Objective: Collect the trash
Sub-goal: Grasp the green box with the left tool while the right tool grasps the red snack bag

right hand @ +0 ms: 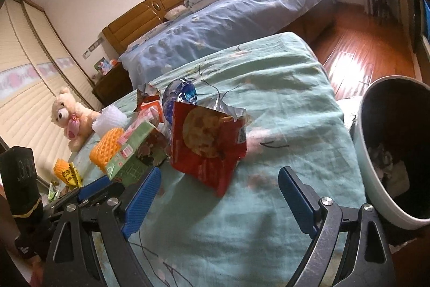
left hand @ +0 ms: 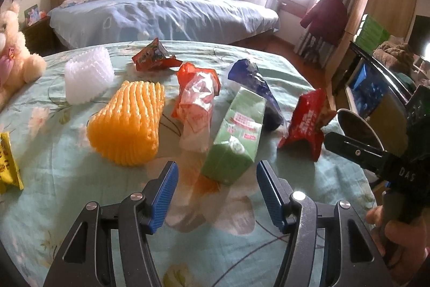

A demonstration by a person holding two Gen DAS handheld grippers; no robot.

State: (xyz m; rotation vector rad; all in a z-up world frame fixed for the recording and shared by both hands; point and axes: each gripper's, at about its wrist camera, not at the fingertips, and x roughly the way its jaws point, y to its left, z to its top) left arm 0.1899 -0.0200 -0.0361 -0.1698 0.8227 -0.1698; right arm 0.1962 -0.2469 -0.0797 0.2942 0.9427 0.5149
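Note:
Trash lies on a bed covered in a teal flowered sheet [left hand: 80, 195]. My left gripper [left hand: 217, 192] is open and empty, its blue pads just short of a green carton [left hand: 233, 139] lying on its side. Around the carton are an orange foam net [left hand: 129, 125], a white foam net [left hand: 88, 77], a crumpled orange-and-white plastic bag [left hand: 196, 104], a blue wrapper [left hand: 255, 88] and a far red wrapper [left hand: 153, 55]. My right gripper [right hand: 220, 195] is open wide and empty, just in front of a red cookie bag [right hand: 209, 141] that stands torn open.
A pale waste bin [right hand: 376, 179] with some trash inside stands off the bed's right edge. A yellow wrapper [left hand: 8, 163] and a teddy bear [left hand: 16, 53] are at the left. A second bed [left hand: 161, 15] lies behind. A hand [left hand: 389, 227] holds the right gripper's handle.

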